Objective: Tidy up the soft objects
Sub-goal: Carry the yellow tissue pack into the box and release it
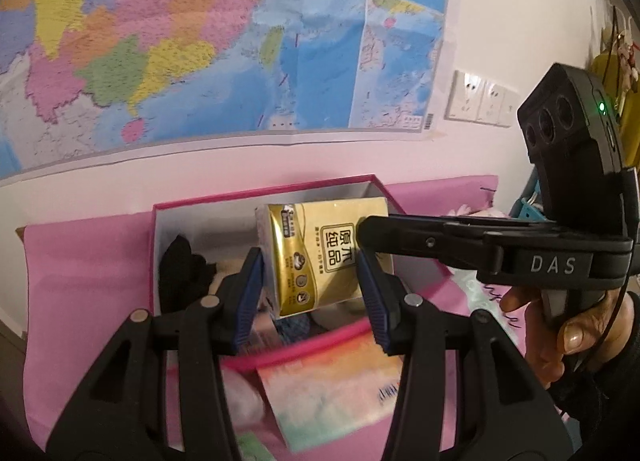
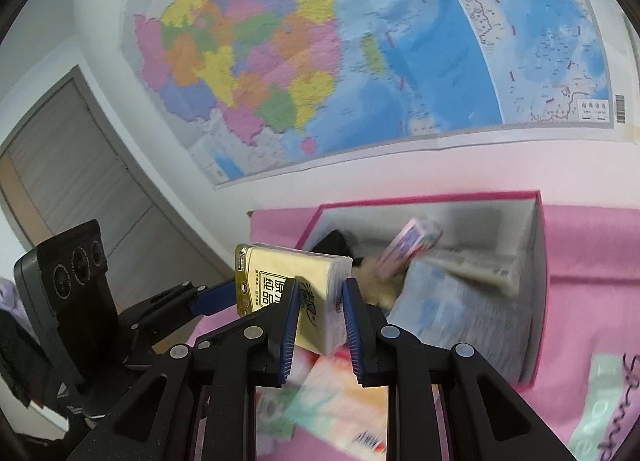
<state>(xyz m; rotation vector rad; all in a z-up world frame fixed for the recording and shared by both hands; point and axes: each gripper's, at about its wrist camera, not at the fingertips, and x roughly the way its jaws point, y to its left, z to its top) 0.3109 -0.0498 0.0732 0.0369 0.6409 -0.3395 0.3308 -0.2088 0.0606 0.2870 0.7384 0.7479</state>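
Both grippers hold one gold tissue pack (image 1: 316,257) in the air above the pink box (image 1: 256,197). In the left wrist view, the left gripper (image 1: 316,293) fills the lower centre of the frame, tilted down, its blue pads (image 1: 250,297) pinching the pack's two side faces. The right gripper (image 1: 362,231) reaches in level from the right edge, and its tip meets the pack's upper right corner. A hand (image 1: 560,337) in a dark sleeve grips its handle at lower right.

In the right wrist view, the right gripper (image 2: 318,311) sits at lower centre with its fingers close together, nipping the pack's (image 2: 296,285) near end between the blue pads (image 2: 290,325). The left gripper (image 2: 240,297) comes in from the left edge, one blue pad lying against the pack's gold face.

The open box (image 2: 536,273) lies behind and below the pack, on a pink cloth (image 2: 588,245). Inside it are a black soft item (image 1: 182,265) at the left, a pale fuzzy thing (image 2: 380,285), a small pink pack (image 2: 412,245) leaning tilted, and a blurred bluish printed packet (image 2: 460,305). In front of the box, low in the frame, a pastel packet (image 1: 336,393) lies on the cloth under the grippers. A coloured map (image 1: 200,41) covers the wall above, with wall sockets (image 1: 480,99) at the right in the left wrist view and a grey door (image 2: 80,181) at the left in the right wrist view.
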